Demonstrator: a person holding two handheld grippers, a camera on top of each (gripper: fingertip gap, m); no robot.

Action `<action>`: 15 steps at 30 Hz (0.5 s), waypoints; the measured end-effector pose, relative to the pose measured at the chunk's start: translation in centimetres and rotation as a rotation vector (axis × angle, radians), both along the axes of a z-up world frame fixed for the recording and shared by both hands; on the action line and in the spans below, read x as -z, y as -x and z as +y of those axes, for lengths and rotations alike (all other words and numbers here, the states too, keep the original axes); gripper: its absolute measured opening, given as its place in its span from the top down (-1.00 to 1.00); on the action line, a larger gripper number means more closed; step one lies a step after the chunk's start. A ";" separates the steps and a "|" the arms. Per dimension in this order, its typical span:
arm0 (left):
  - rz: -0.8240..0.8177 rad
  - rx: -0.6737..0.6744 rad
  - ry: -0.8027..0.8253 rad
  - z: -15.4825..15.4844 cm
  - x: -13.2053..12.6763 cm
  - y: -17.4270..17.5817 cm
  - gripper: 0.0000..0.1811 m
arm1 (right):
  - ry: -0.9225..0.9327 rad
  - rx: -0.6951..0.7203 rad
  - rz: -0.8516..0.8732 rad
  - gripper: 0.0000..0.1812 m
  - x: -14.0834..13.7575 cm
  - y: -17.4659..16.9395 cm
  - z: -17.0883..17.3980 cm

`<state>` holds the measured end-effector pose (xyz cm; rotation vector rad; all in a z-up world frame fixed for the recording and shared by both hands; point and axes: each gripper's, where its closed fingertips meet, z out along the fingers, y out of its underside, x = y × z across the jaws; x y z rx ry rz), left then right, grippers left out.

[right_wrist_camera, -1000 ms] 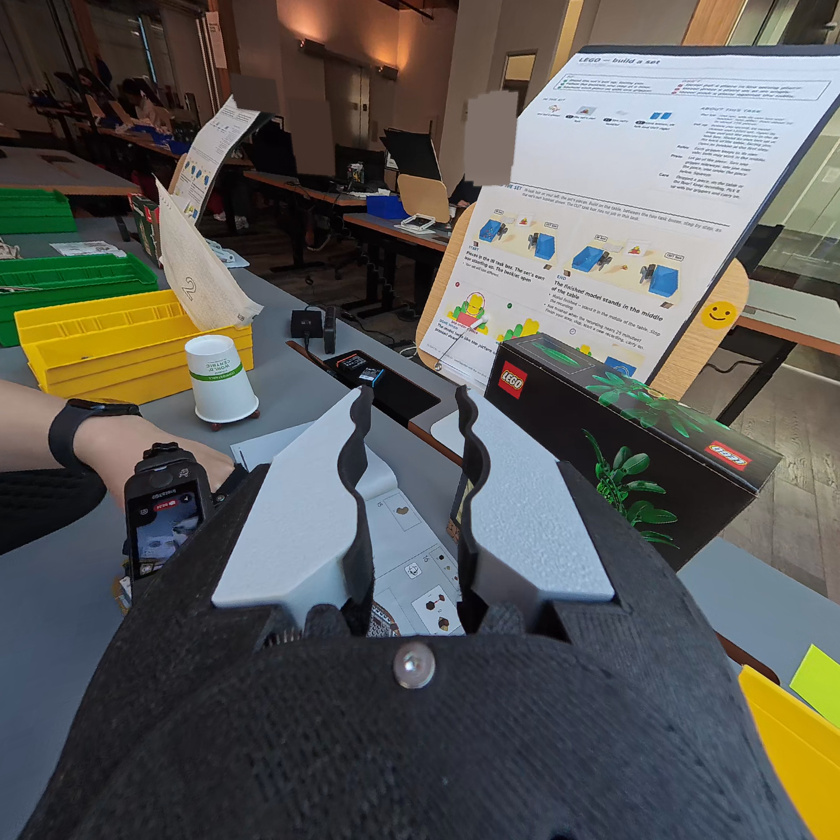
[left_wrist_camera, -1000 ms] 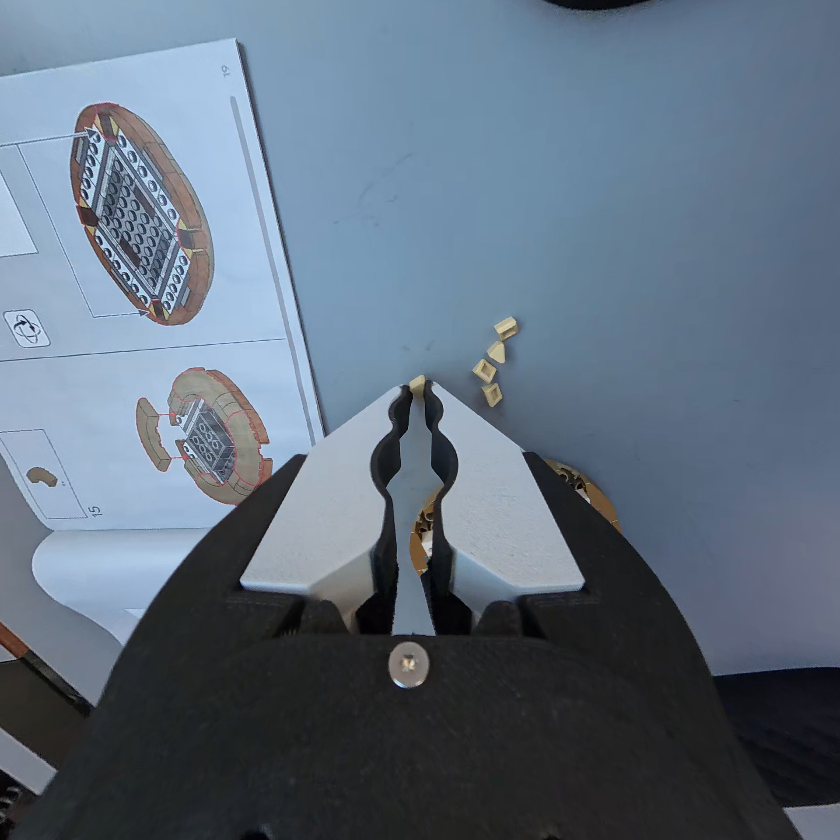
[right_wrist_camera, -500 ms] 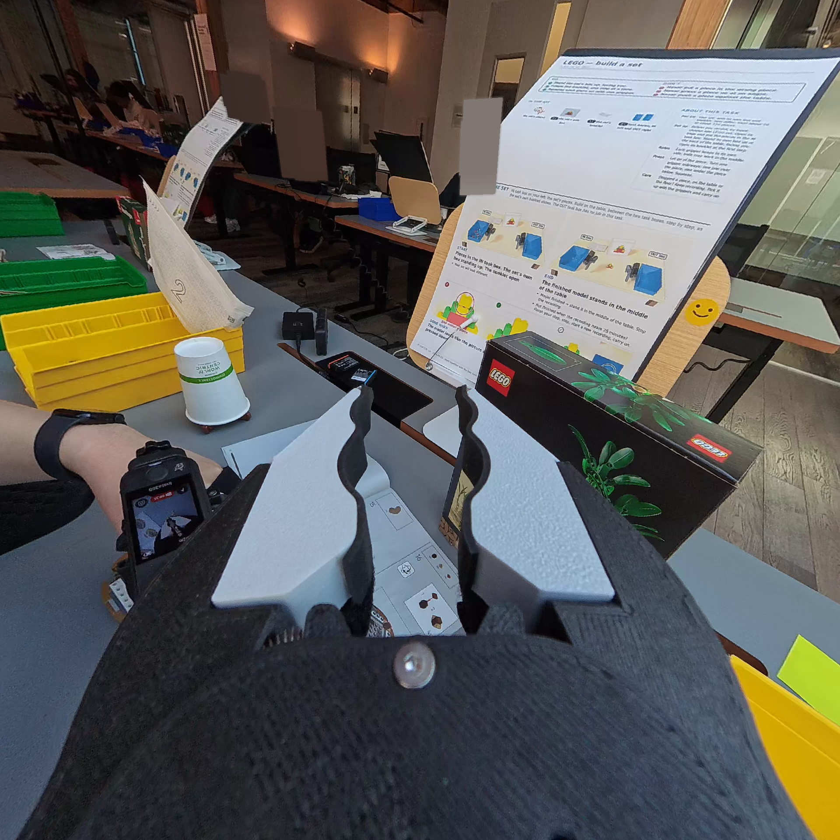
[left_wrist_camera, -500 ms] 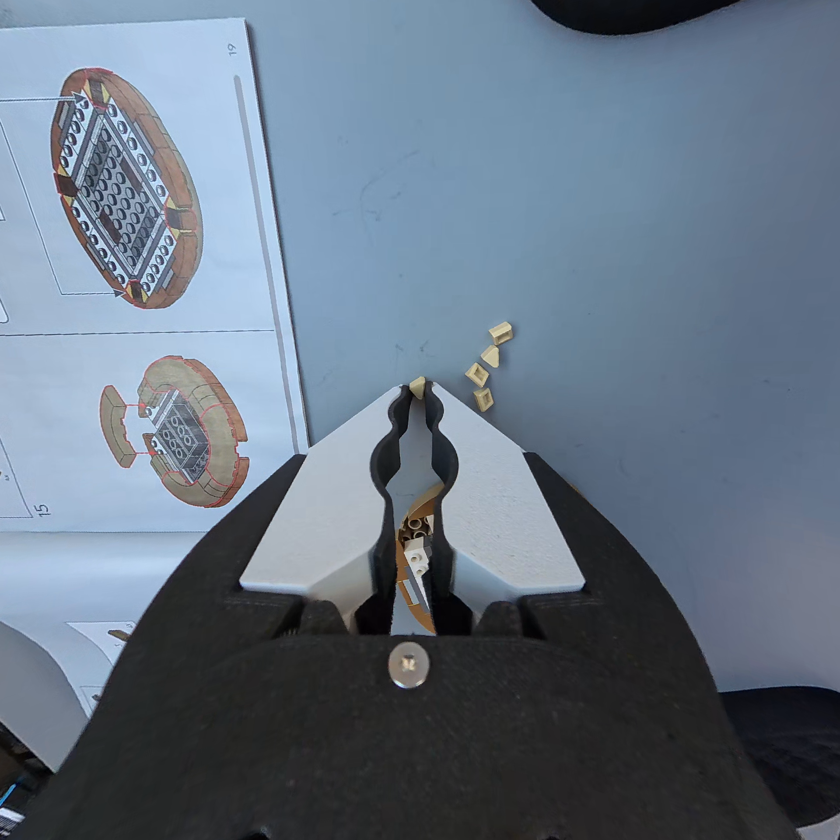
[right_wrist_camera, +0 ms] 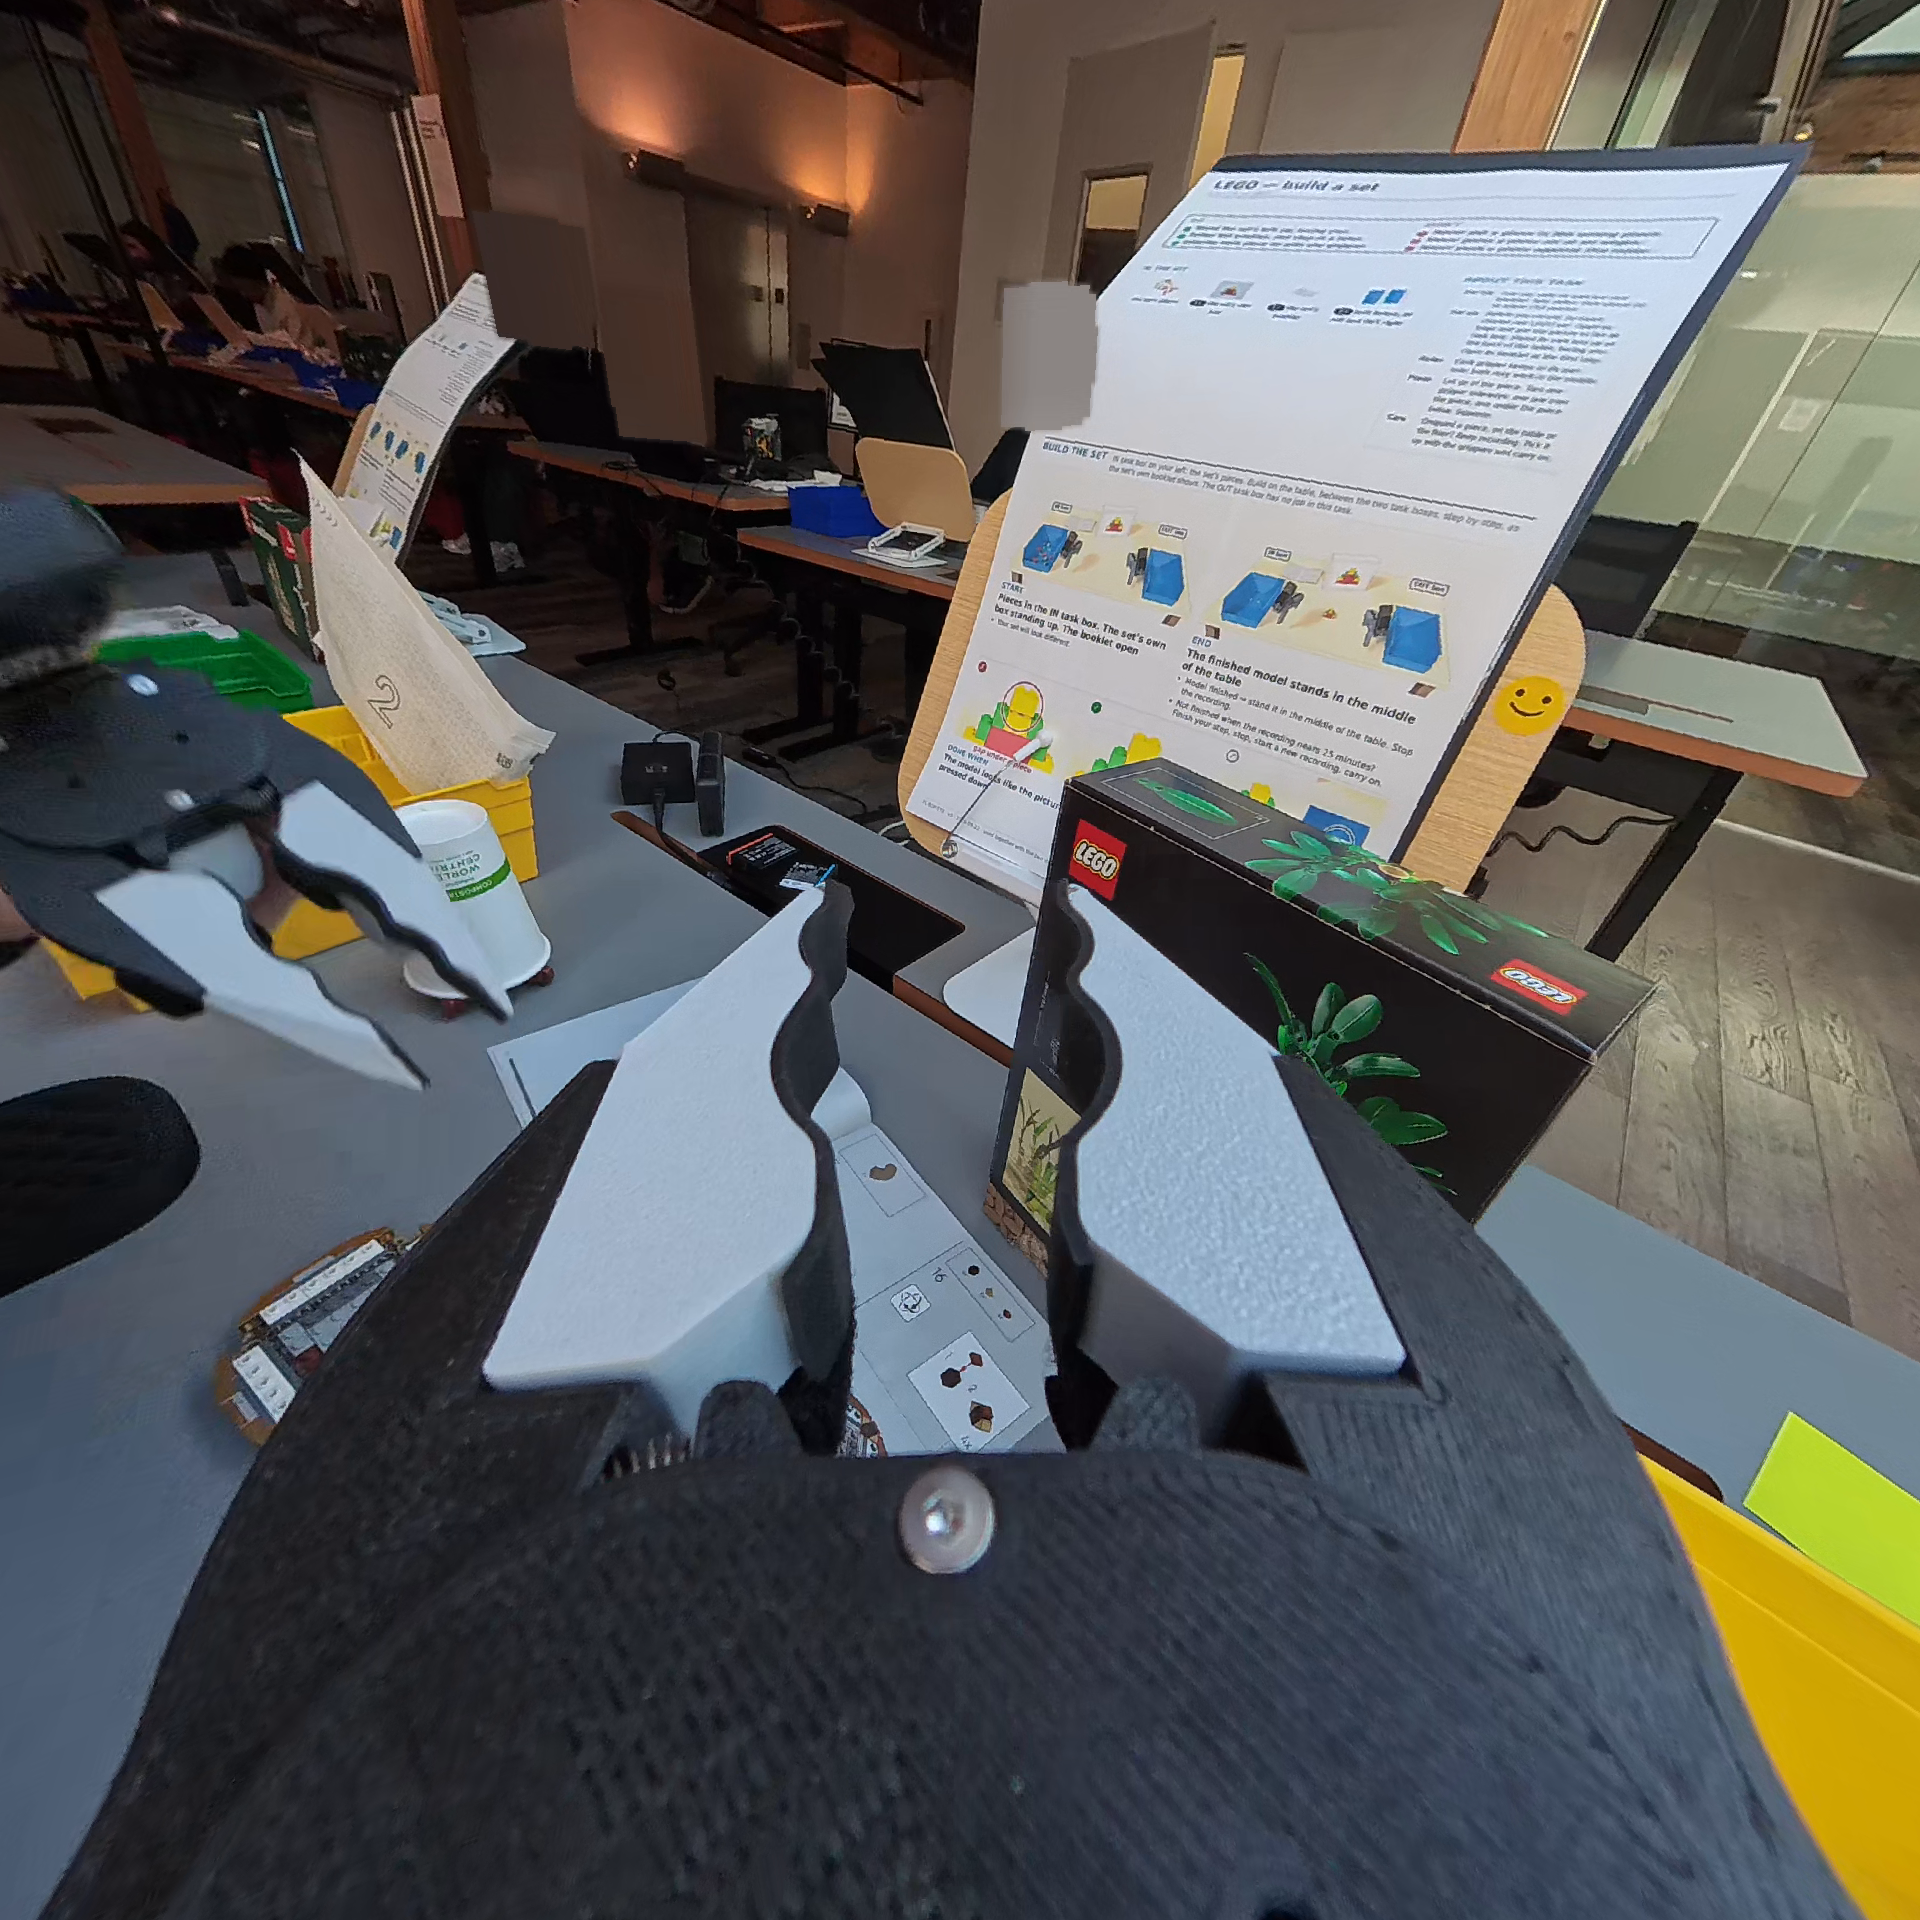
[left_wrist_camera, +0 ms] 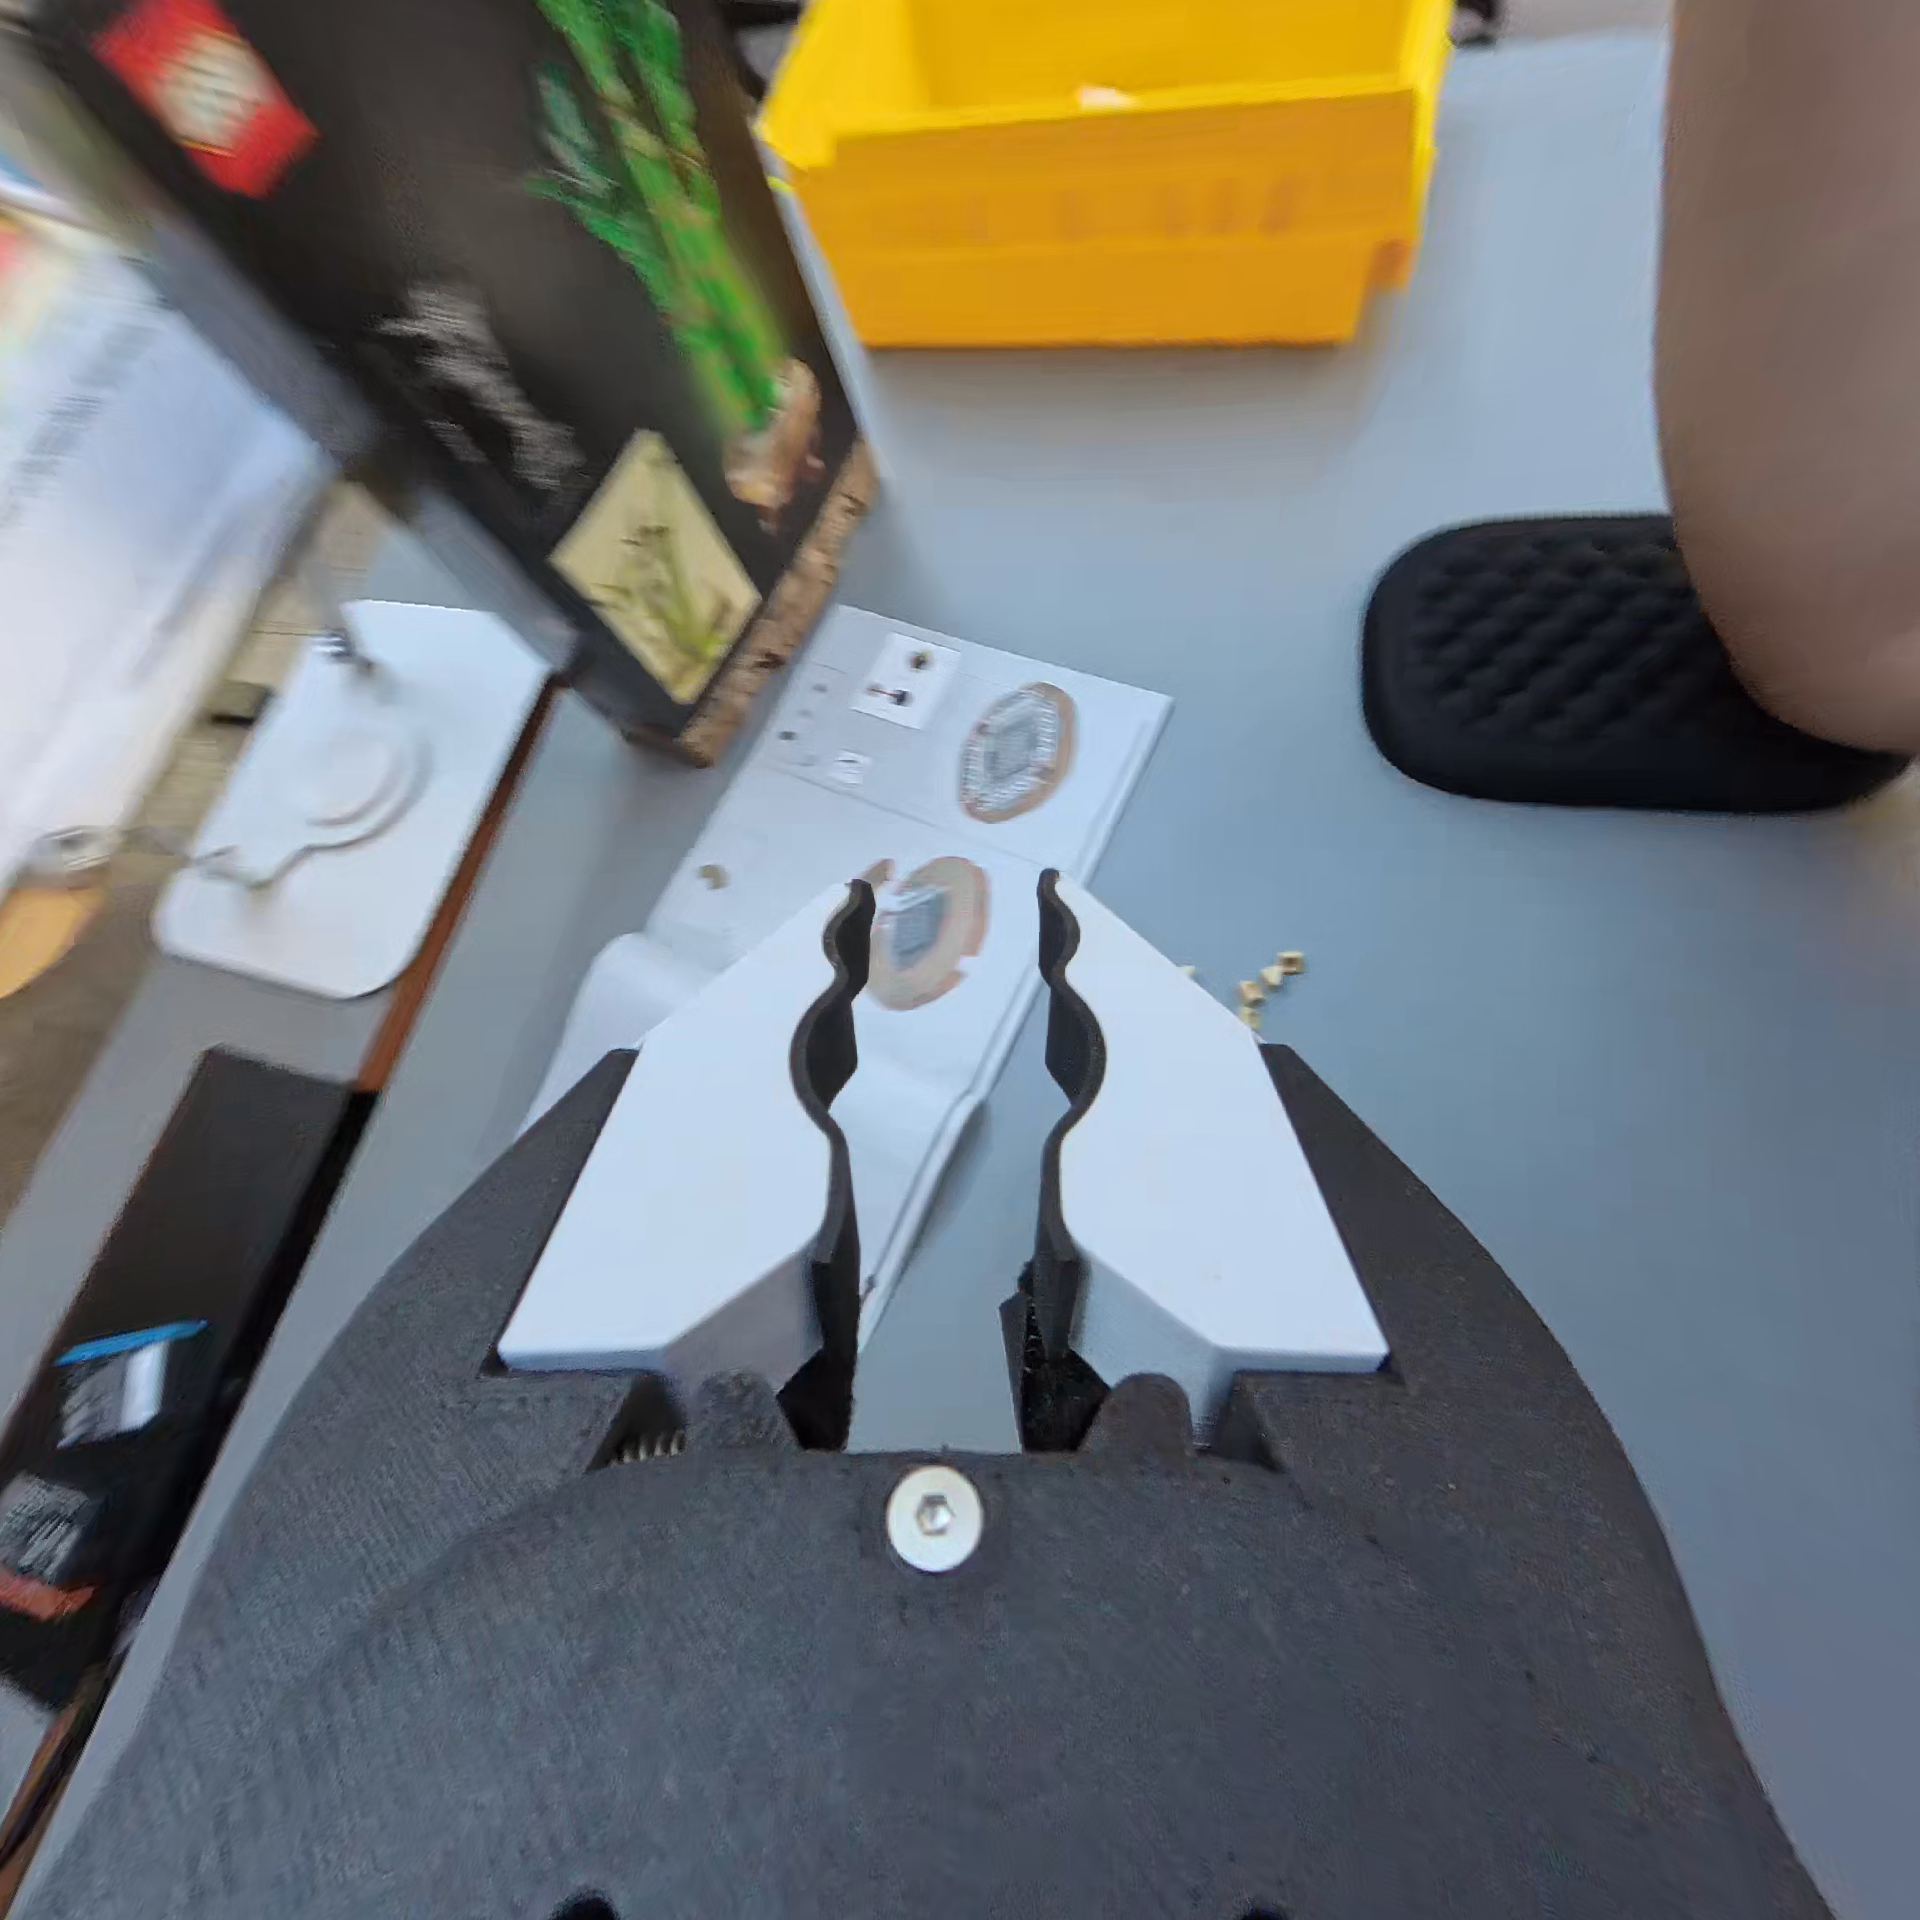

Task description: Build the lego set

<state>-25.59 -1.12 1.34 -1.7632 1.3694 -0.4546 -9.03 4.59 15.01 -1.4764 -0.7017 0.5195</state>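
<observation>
My left gripper (left_wrist_camera: 953,894) is open and empty, raised above the open instruction booklet (left_wrist_camera: 1023,732). Several small tan pieces (left_wrist_camera: 1270,980) lie on the grey table just right of its right finger. In the right wrist view the left gripper (right_wrist_camera: 462,1044) hangs in the air at the left, above the table. The round brown model (right_wrist_camera: 301,1330) lies on the table below it. My right gripper (right_wrist_camera: 951,914) is open and empty, above the booklet (right_wrist_camera: 935,1299) and next to the black set box (right_wrist_camera: 1299,987).
A yellow bin (left_wrist_camera: 1112,208) stands beyond the set box (left_wrist_camera: 499,312). A black arm pad (left_wrist_camera: 1579,665) and a person's arm (left_wrist_camera: 1787,364) are at the right. A paper cup (right_wrist_camera: 478,894), another yellow bin (right_wrist_camera: 509,810) and a tilted instruction board (right_wrist_camera: 1351,468) stand at the back. About 20 centimeters separates my left fingertips from my right.
My left gripper was shut on a small tan piece low over the table; now it is open, empty, lifted and turned toward the box. The right gripper has hardly moved.
</observation>
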 end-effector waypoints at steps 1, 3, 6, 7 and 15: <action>-0.048 -0.089 -0.070 0.8 -2.2 2.8 0.67 | -0.002 0.000 0.009 0.58 -0.1 -0.1 0.0; -0.079 -0.274 -0.211 2.1 -5.7 9.9 0.73 | 0.001 -0.010 0.031 0.58 -0.2 -0.1 0.0; 0.002 -0.546 -0.268 2.8 -7.4 22.8 0.73 | 0.012 -0.025 0.040 0.58 0.0 0.2 0.1; 0.039 -0.637 -0.256 2.9 -7.3 27.2 0.73 | 0.015 -0.023 0.037 0.58 0.1 0.2 0.3; 0.479 -0.745 -0.099 3.4 2.7 45.7 0.73 | 0.036 -0.029 0.002 0.57 1.0 1.4 0.8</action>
